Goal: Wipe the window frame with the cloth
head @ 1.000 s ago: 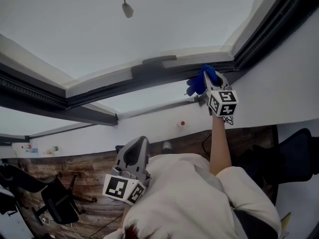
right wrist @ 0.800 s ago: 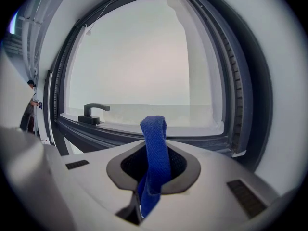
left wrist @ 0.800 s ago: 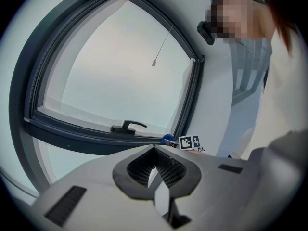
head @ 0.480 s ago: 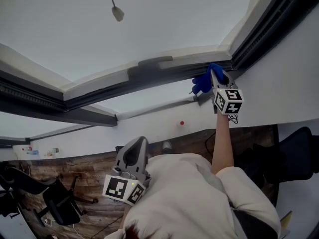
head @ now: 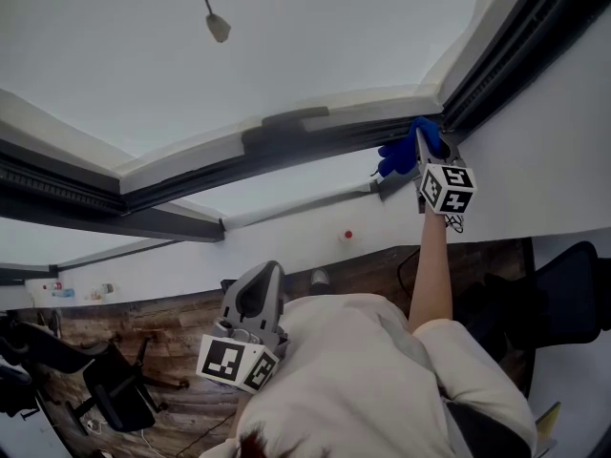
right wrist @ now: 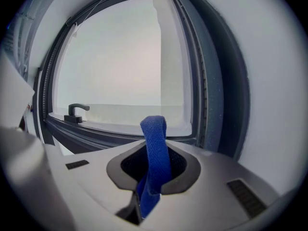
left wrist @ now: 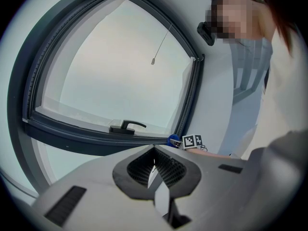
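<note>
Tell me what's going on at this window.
A person holds a two-jaw gripper in each hand. The right gripper is shut on a blue cloth and is raised on an outstretched arm to the dark window frame, close to its right-hand corner. Whether the cloth actually presses on the frame is hard to tell. The left gripper is held low in front of the person's body, jaws together with nothing between them, taking no part in the wiping.
</note>
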Motion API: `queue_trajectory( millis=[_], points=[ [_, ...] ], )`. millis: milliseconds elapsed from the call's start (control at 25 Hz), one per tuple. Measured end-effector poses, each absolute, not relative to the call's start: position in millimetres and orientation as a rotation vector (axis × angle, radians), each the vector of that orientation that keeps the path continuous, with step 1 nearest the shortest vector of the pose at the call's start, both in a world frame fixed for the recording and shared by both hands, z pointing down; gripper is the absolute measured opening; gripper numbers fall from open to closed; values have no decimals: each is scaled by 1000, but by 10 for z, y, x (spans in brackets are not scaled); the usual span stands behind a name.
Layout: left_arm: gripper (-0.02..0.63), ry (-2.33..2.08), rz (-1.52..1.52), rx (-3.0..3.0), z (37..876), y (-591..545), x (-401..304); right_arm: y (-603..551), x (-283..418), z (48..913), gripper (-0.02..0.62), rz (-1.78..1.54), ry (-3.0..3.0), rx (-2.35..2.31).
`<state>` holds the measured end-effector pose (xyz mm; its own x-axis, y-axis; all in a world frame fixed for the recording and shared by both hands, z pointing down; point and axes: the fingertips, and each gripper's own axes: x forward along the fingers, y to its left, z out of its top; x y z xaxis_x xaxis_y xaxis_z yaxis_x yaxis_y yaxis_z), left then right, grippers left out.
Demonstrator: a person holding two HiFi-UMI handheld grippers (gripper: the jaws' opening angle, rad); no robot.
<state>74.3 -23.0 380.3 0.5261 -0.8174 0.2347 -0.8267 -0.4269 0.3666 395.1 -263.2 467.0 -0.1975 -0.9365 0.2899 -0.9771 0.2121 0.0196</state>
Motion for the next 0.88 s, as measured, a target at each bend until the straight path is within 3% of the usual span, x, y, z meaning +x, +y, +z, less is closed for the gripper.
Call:
queue_trajectory(
  millis=[880],
  points=[
    [9,-1443,-49,2288,3663,-358,413,-2774,4402,4632,49,254,-2157,1915]
  ],
)
